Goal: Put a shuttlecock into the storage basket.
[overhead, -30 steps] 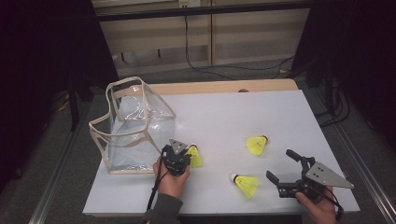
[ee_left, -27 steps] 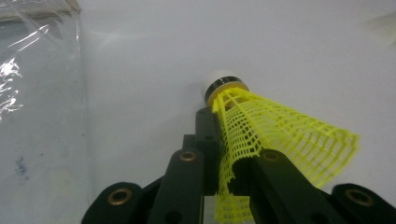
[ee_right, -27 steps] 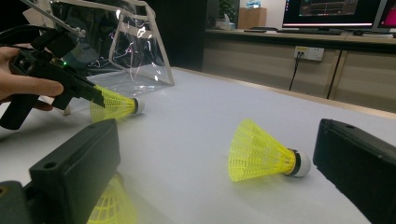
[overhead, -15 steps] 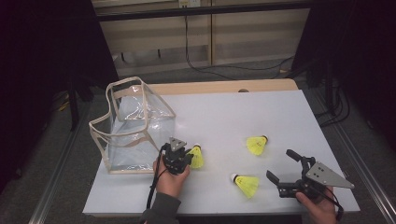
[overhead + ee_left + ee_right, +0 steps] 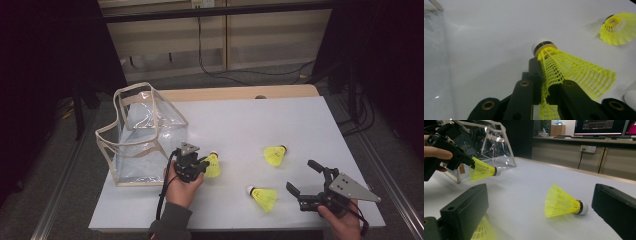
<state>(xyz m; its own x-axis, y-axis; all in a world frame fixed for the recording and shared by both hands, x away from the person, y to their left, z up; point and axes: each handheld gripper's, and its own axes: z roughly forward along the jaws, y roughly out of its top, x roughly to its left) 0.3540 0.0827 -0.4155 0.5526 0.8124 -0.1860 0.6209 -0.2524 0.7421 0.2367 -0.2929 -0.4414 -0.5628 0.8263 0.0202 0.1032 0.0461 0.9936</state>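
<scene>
Three shuttlecocks: yellow, on or over the white surface (image 5: 310, 125)
Left tongs (image 5: 206, 165): clamped on skirt of held shuttlecock (image 5: 213, 165), just right of clear bag (image 5: 142, 135)
Right tongs (image 5: 304, 178): jaws apart, nothing between
Loose: near shuttlecock (image 5: 263, 197) just left of right tongs; far shuttlecock (image 5: 275, 155) beyond

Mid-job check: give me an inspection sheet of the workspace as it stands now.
Surface: white table, wooden strip along its far edge.
Job's things: clear bag at left, mouth open; held shuttlecock off the table; far shuttlecock and near shuttlecock lying on their sides.
Clutter: nothing seen.
Grippers: left gripper shut on the held shuttlecock's skirt; right gripper open, holding nothing.
Cables: left gripper's cable trails past the wrist; floor cables behind the table.
Surroundings: cabinets, dark room.
</scene>
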